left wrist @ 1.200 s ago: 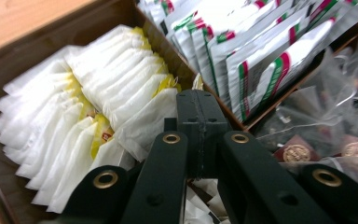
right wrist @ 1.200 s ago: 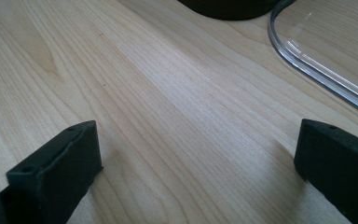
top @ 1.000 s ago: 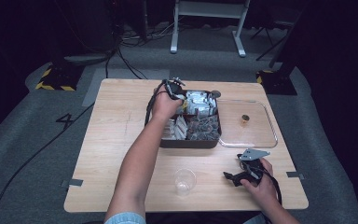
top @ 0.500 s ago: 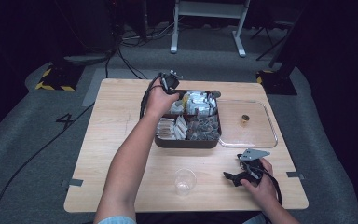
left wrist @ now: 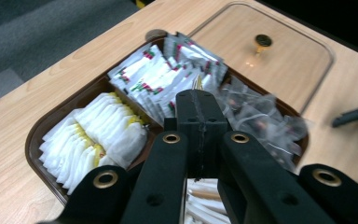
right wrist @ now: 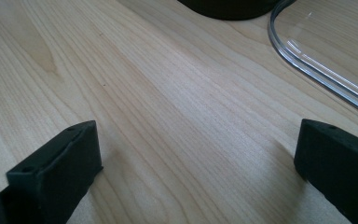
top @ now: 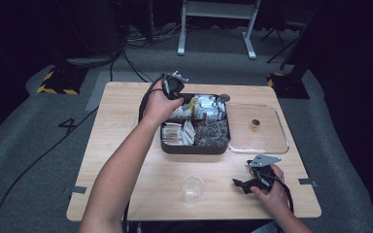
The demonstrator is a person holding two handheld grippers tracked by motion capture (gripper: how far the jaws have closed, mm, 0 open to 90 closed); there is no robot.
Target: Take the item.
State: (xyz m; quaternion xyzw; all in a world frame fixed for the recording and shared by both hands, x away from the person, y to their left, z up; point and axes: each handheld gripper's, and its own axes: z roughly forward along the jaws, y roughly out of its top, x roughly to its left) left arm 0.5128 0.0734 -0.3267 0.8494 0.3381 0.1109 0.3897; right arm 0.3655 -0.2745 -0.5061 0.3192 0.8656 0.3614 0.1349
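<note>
A dark brown tray (top: 164,145) stands in the middle of the table, its compartments packed with white packets (left wrist: 98,130), red-and-green printed sachets (left wrist: 158,81) and clear wrappers (left wrist: 256,121). My left gripper (top: 175,83) hovers above the tray's far left corner. Its jaws (left wrist: 200,100) are shut, and a thin yellowish edge of a small packet (left wrist: 197,83) pokes out between the tips. My right gripper (top: 242,184) rests on the table at the near right, and its black jaws (right wrist: 196,154) stand wide open over bare wood.
A clear lid (top: 267,141) with a small gold knob (top: 255,123) lies flat to the right of the tray; its rim (right wrist: 307,60) shows ahead of the right gripper. A clear plastic cup (top: 193,187) stands near the table's front edge. Cables trail over the floor beyond.
My left hand has lifted out of the tray and drawn toward its far left corner, jaws still shut. The right hand and gripper have stayed where they were.
</note>
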